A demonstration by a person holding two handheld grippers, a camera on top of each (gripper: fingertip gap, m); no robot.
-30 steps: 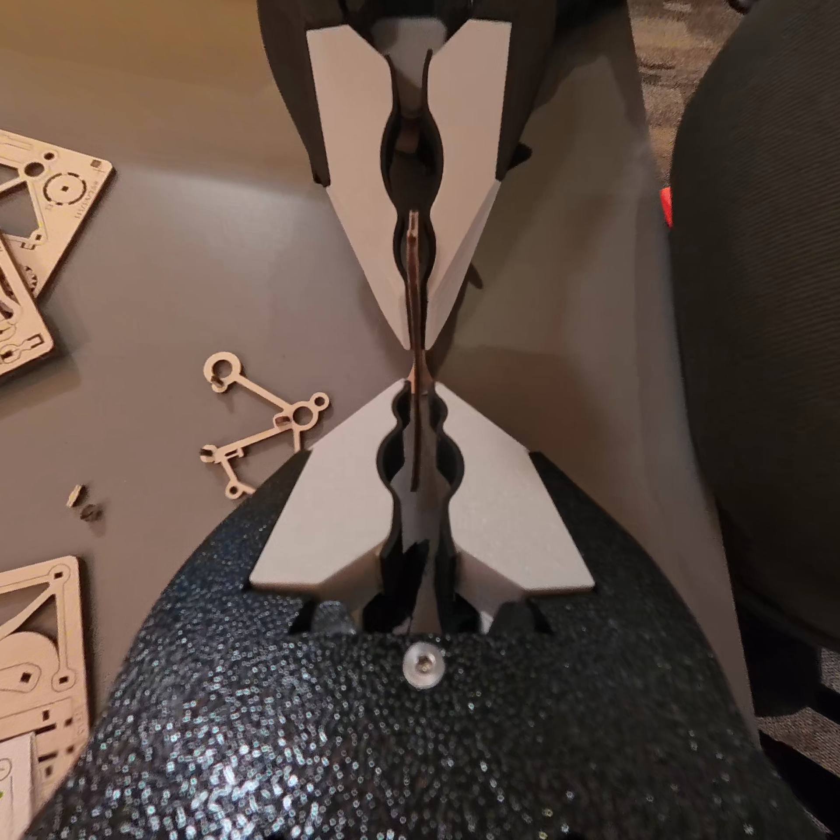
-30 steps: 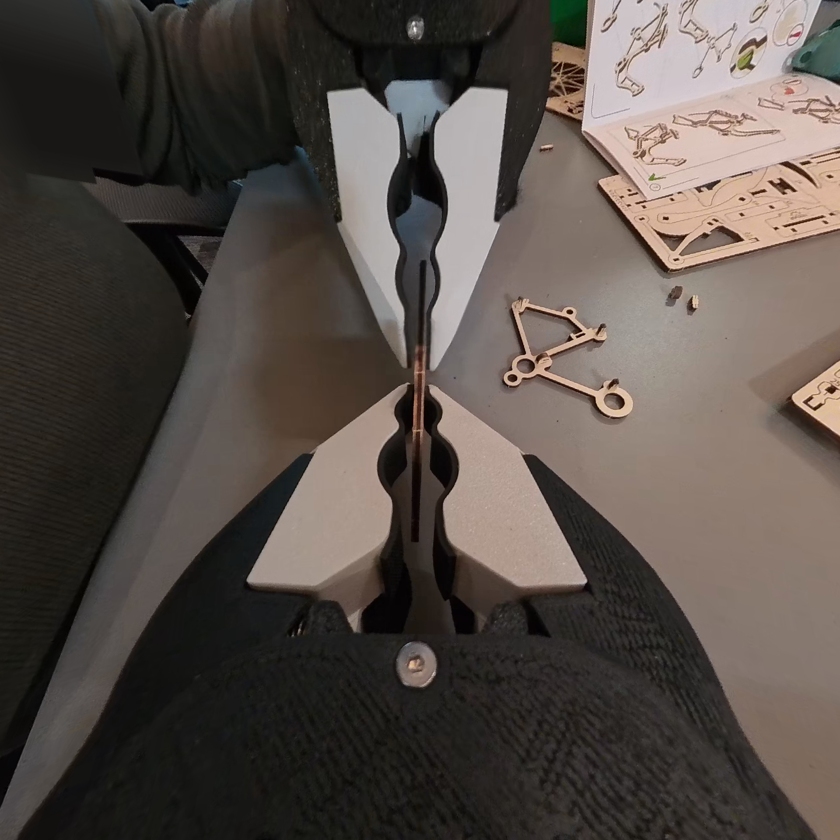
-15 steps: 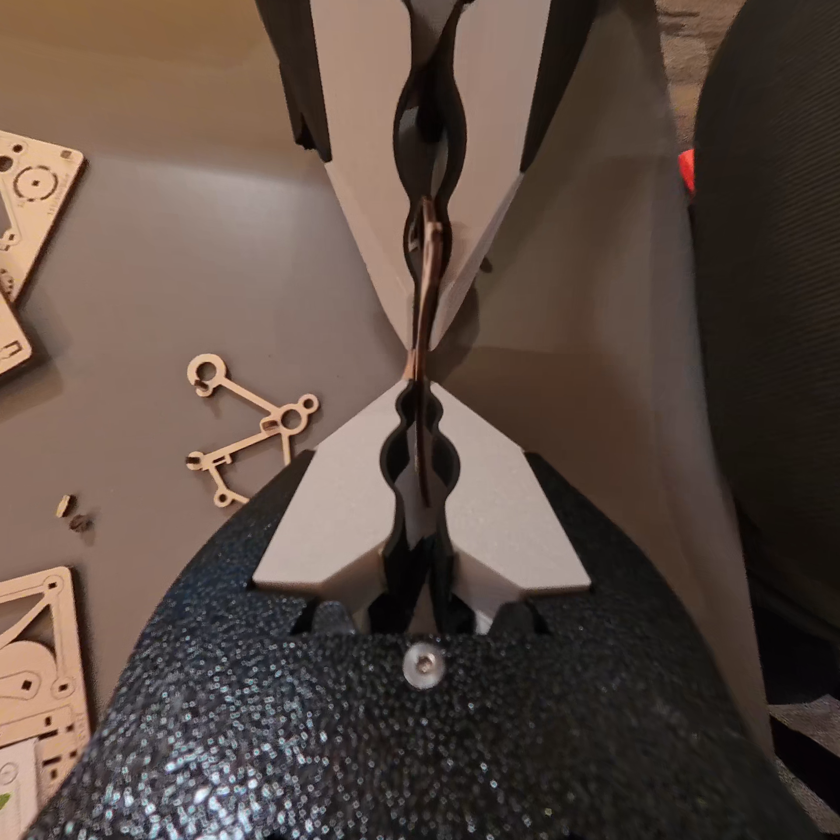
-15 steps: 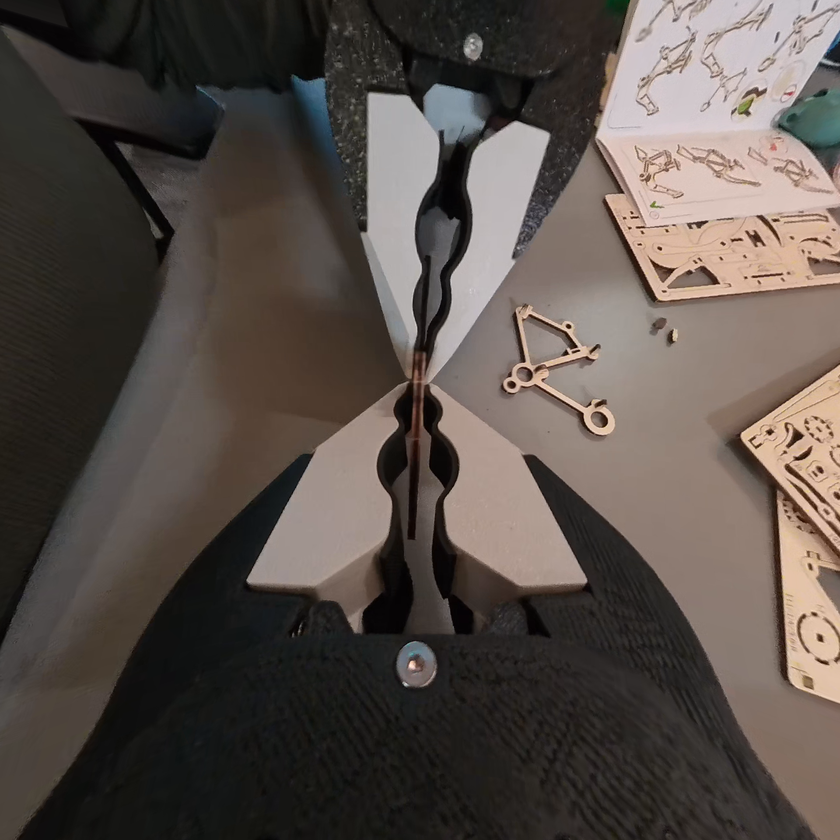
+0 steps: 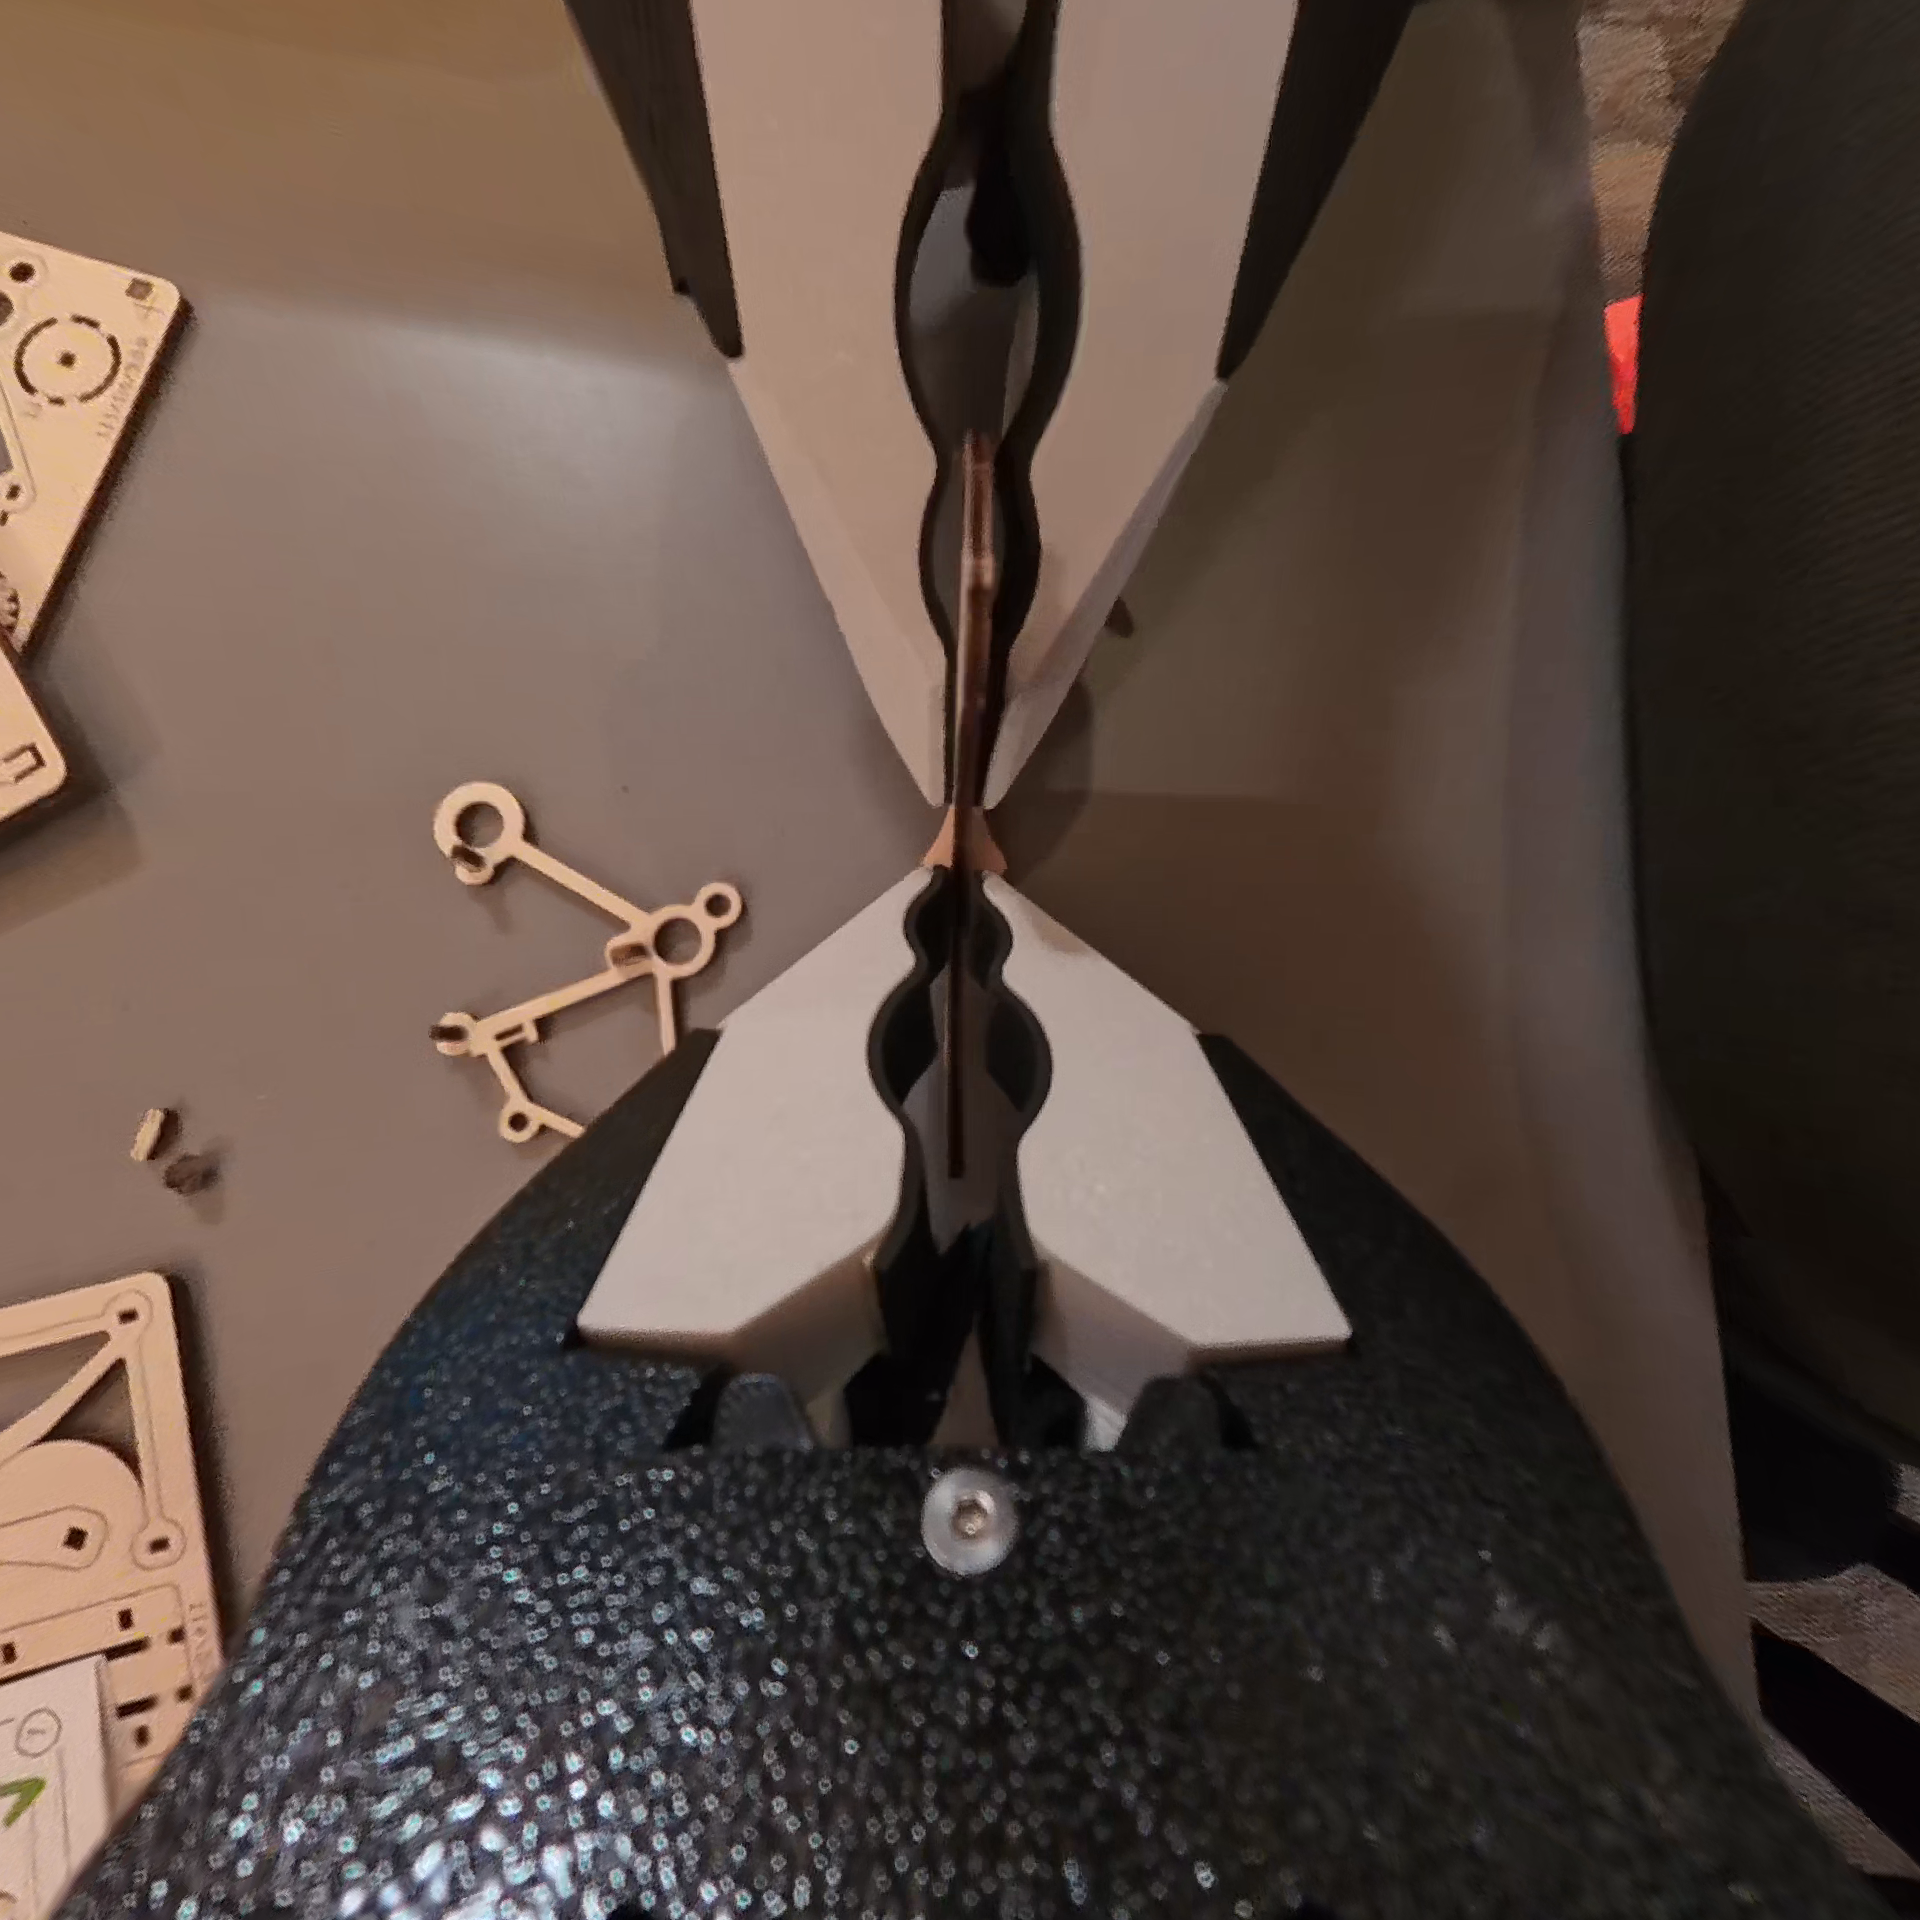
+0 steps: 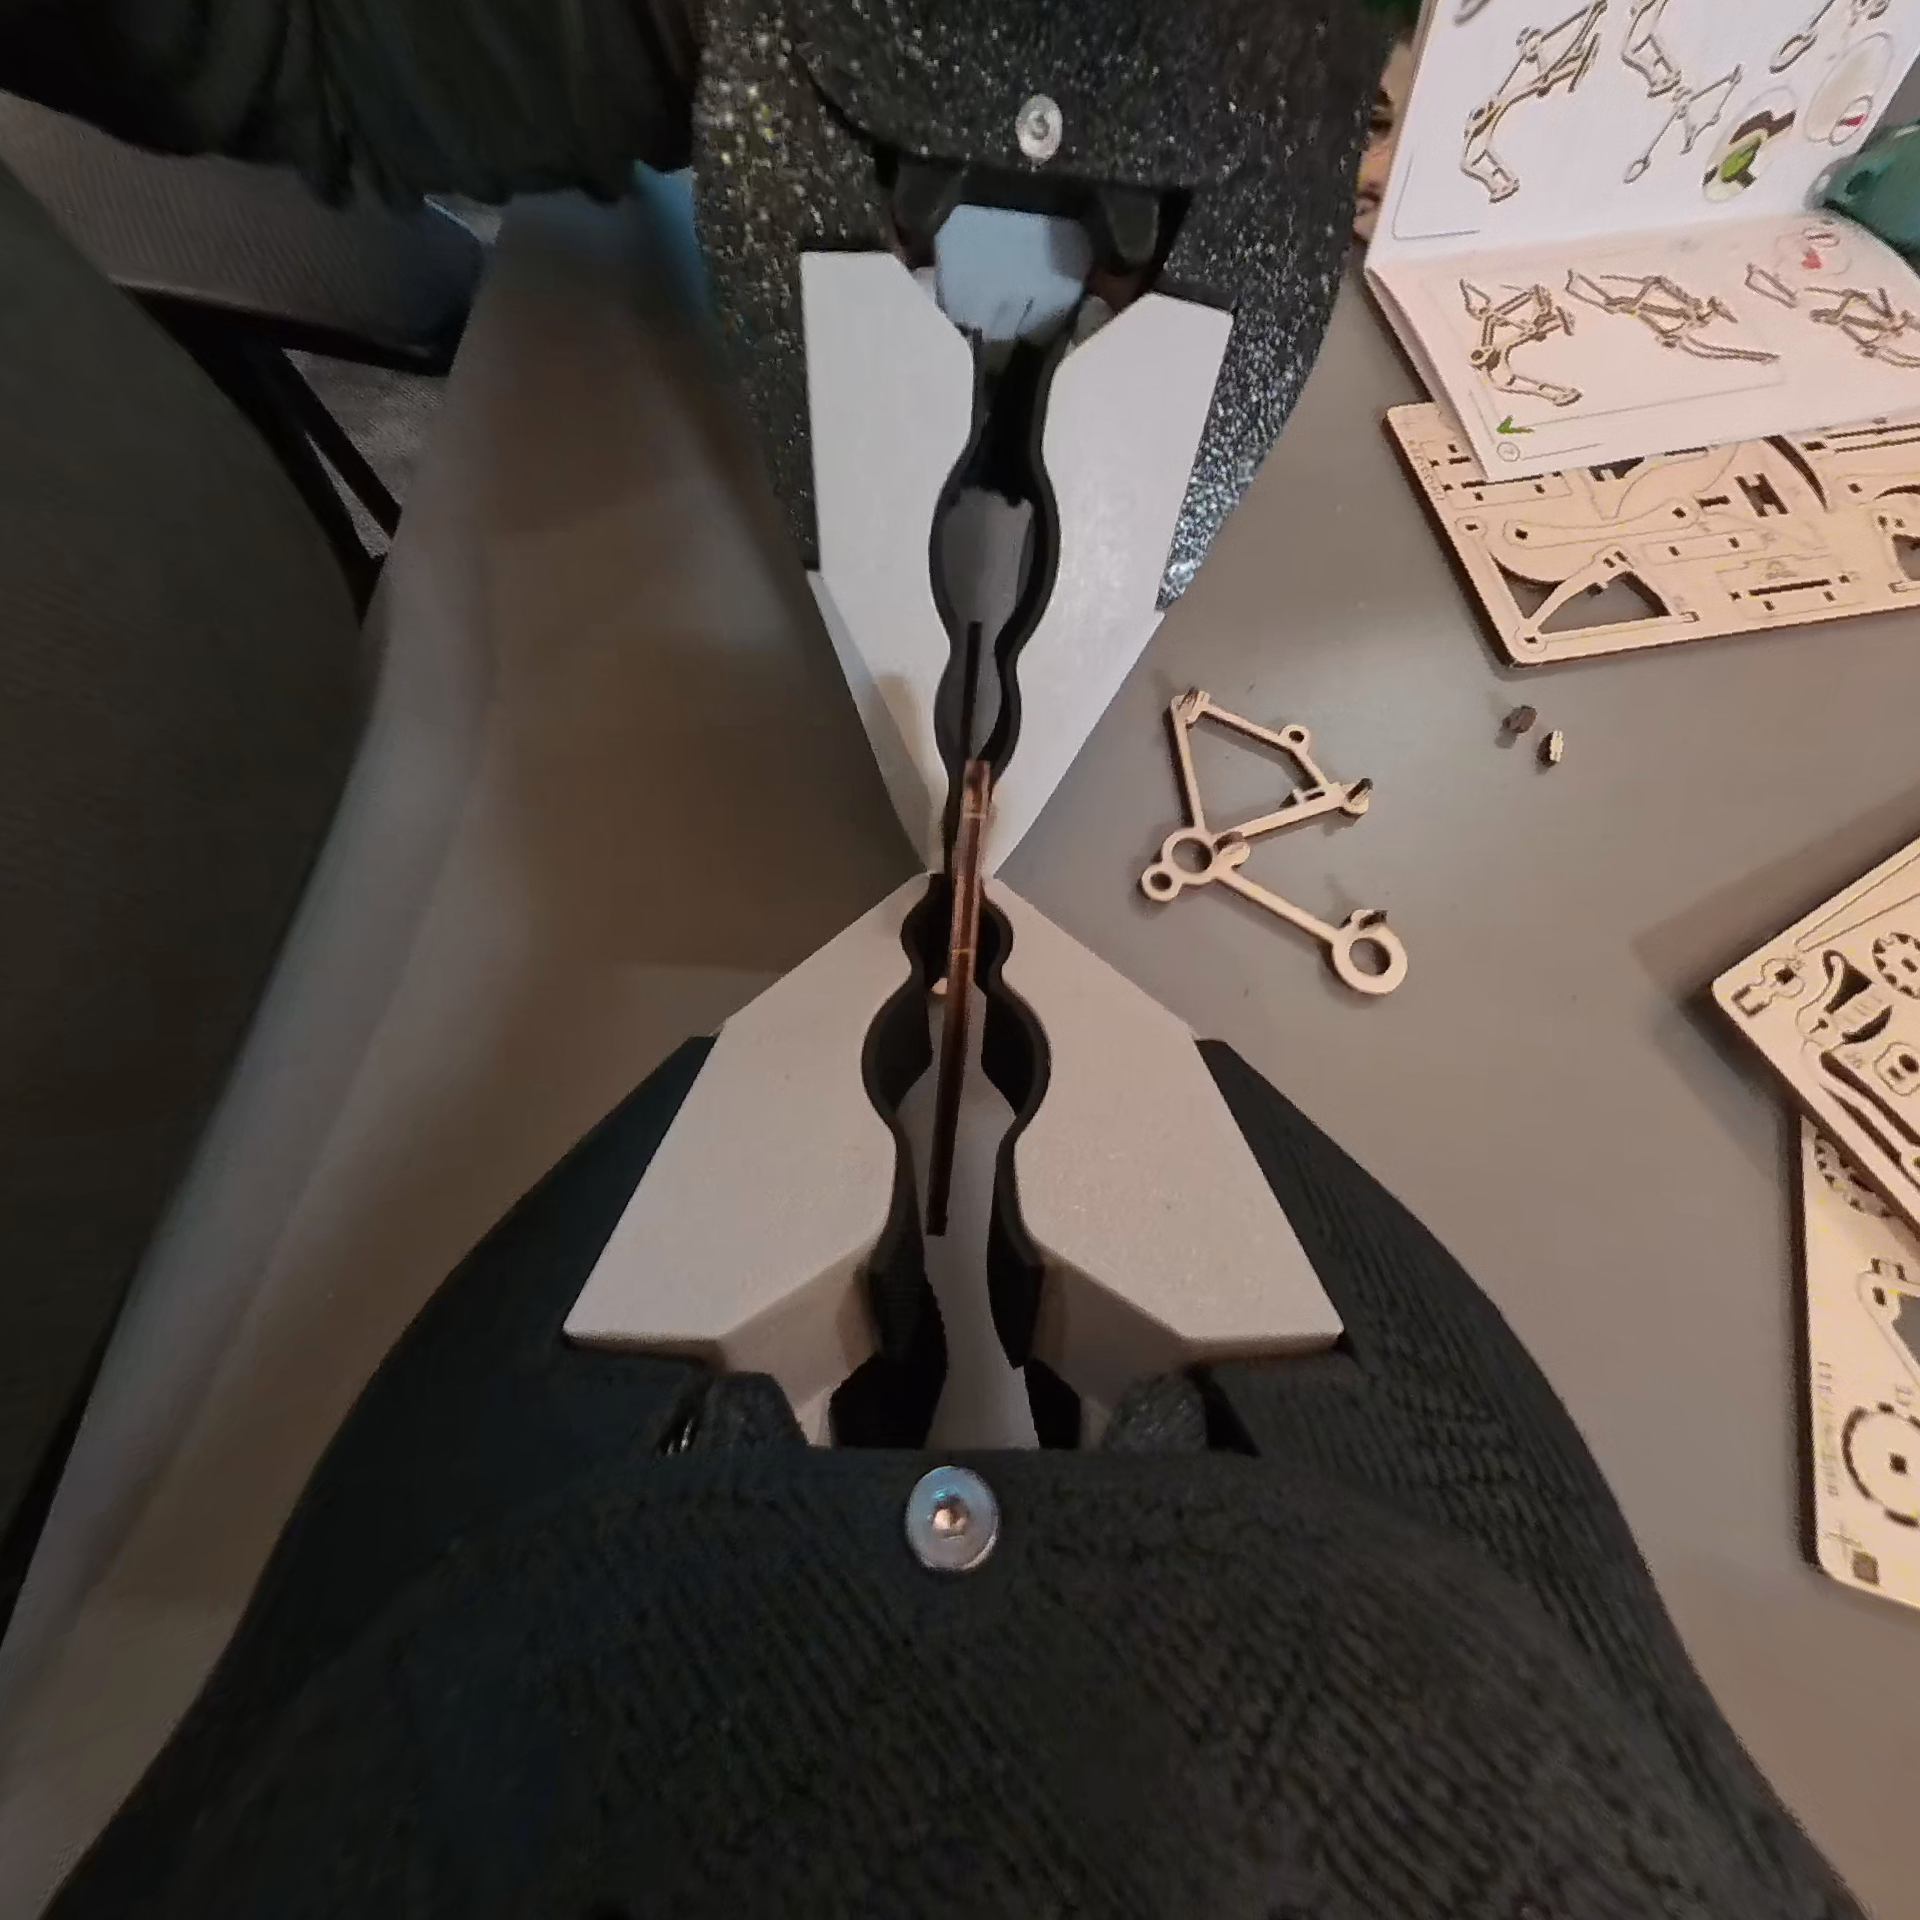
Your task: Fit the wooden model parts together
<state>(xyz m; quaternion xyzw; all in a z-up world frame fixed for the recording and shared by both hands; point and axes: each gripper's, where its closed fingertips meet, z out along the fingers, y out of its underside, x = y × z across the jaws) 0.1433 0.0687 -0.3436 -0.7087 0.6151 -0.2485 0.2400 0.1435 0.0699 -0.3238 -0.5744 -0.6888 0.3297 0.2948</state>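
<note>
My left gripper [image 5: 961, 881] and right gripper [image 6: 958, 883] face each other tip to tip above the grey table [image 5: 436, 582]. Each is shut on a thin wooden part seen edge-on. The left one's part [image 5: 953, 1049] shows as a dark sliver between its fingers. The right one's part [image 6: 961, 987] is brown and reaches into the left gripper's tips [image 6: 961, 821]. In the left wrist view the right gripper [image 5: 968, 800] fills the top, with its brown part [image 5: 979, 582] between its fingers. The two parts meet between the tips. How they join is hidden.
A flat joined wooden linkage [image 5: 603, 966] [image 6: 1268, 842] lies on the table beside the grippers. Laser-cut sheets [image 5: 83, 374] [image 6: 1683, 540] and an open instruction booklet [image 6: 1662, 208] lie farther off, with two small bits [image 6: 1538, 732]. A dark chair [image 5: 1787, 831] stands past the table edge.
The two grippers have stayed shut and tip to tip and have pressed closer together. The right gripper's brown part now reaches a little farther into the left gripper's tips.
</note>
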